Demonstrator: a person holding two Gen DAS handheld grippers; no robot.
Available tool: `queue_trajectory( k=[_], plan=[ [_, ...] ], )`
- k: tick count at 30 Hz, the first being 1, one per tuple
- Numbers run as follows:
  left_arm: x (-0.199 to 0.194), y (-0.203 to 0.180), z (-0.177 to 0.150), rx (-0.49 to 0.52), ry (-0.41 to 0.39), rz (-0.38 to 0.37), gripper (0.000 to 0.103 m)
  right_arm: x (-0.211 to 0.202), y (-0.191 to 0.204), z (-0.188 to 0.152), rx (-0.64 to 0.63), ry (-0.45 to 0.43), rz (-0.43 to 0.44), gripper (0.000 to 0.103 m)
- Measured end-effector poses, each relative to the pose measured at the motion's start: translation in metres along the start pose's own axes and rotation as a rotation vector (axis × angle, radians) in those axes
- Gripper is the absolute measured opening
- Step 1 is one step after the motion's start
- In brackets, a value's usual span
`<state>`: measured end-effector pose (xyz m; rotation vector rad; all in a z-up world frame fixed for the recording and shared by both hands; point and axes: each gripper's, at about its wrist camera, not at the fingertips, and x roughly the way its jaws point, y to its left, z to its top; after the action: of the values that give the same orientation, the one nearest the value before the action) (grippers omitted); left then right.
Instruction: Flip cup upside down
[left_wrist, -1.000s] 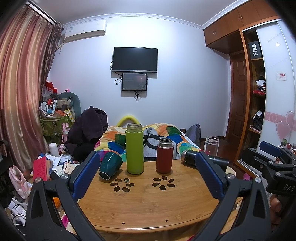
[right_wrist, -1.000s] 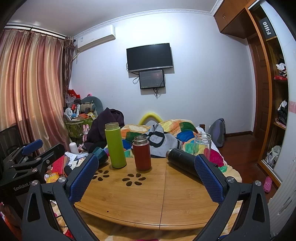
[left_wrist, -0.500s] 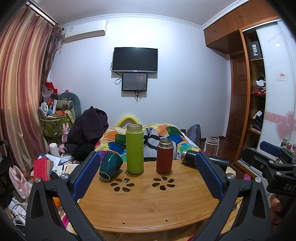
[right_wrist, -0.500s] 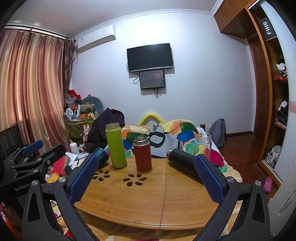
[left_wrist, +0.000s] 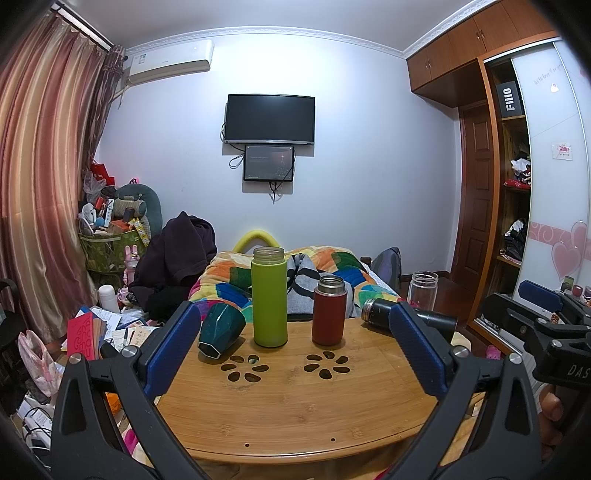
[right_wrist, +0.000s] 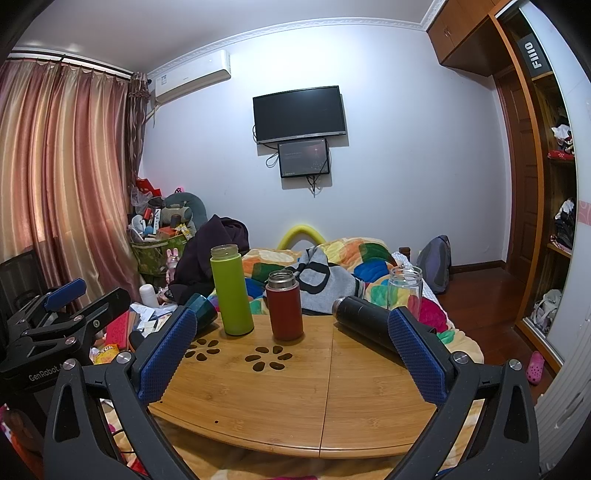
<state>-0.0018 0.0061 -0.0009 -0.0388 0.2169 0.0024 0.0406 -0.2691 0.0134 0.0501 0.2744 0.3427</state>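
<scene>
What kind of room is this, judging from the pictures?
Most likely a bedroom in a home: a bed with a colourful quilt behind the wooden table, a wardrobe with clothes, and a wall television.

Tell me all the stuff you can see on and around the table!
table: one, light wood, centre
green bottle: one, lime, upright, back of the table
red bottle: one, dark red, upright beside the green one
teal cup: one, dark teal, tipped over at the table's left
black flask: one, lying at the table's right
glass jar: one, clear, upright behind the flask
TV: one, black, on the wall
left gripper: blue pads, open
right gripper: blue pads, open
</scene>
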Motion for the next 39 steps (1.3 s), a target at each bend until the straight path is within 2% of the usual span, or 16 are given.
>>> queue_trajectory(
  k=[16,22,25,27,32,34,37,39],
  plan=[
    [0.003,0.001,0.000,0.007,0.023,0.008,0.103,0.003,0.004,0.002,0.003,0.007,0.004,0.103],
    [0.037,0.017,0.000,-0.006,0.087,0.002,0.103,0.023,0.000,0.001,0.012,0.038,-0.007,0.103],
    [0.073,0.036,0.000,-0.007,0.156,0.014,0.103,0.034,-0.012,0.000,0.019,0.056,-0.018,0.103],
    [0.106,0.051,-0.003,0.003,0.232,0.040,0.103,0.040,-0.017,-0.002,0.023,0.065,-0.025,0.103],
    [0.201,0.095,-0.025,0.009,0.473,0.105,0.103,0.054,-0.031,-0.007,0.047,0.098,-0.041,0.103],
    [0.230,0.110,-0.036,0.014,0.533,0.146,0.103,0.059,-0.036,-0.010,0.055,0.112,-0.046,0.103],
    [0.265,0.127,-0.051,0.014,0.609,0.163,0.103,0.067,-0.042,-0.012,0.060,0.127,-0.053,0.103],
    [0.275,0.128,-0.056,0.018,0.624,0.168,0.103,0.070,-0.045,-0.014,0.063,0.135,-0.058,0.103]
  ],
)
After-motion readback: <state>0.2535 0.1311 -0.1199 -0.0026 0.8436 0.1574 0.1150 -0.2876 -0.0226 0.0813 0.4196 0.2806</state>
